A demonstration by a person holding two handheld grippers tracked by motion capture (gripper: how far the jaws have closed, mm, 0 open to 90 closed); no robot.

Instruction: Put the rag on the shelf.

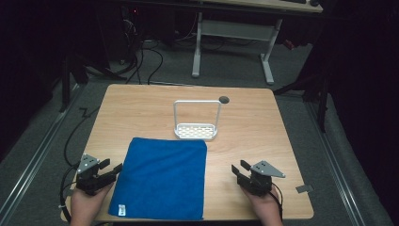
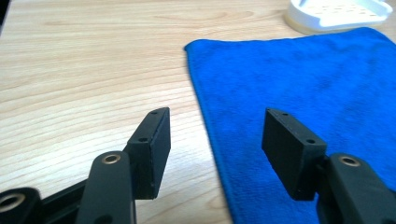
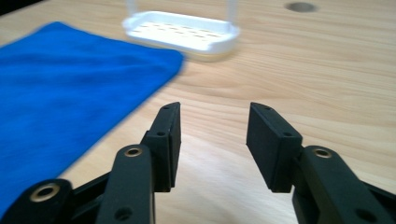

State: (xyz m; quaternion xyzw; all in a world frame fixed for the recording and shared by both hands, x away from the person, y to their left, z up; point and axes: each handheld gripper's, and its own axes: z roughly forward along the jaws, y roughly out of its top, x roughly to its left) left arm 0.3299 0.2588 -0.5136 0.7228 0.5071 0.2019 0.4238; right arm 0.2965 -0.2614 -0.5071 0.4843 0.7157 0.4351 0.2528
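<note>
A blue cloth (image 1: 162,179) lies flat on the wooden table (image 1: 254,127), near its front edge. Behind it stands a white slotted rack (image 1: 196,131) with a tall hoop handle. My left gripper (image 1: 113,168) rests at the cloth's left edge, open, with nothing between its jaws. In the left gripper view (image 2: 215,135) the cloth's edge (image 2: 289,79) runs between the jaws, below them. My right gripper (image 1: 238,169) sits to the right of the cloth, open over bare wood. The right gripper view (image 3: 212,135) shows the cloth (image 3: 70,93) at left and the rack (image 3: 182,35) ahead.
A round hole (image 1: 224,100) is in the table behind the rack. A white label (image 1: 122,209) sits at the cloth's near left corner. Beyond the table are a dark floor with cables and a white desk frame (image 1: 233,33).
</note>
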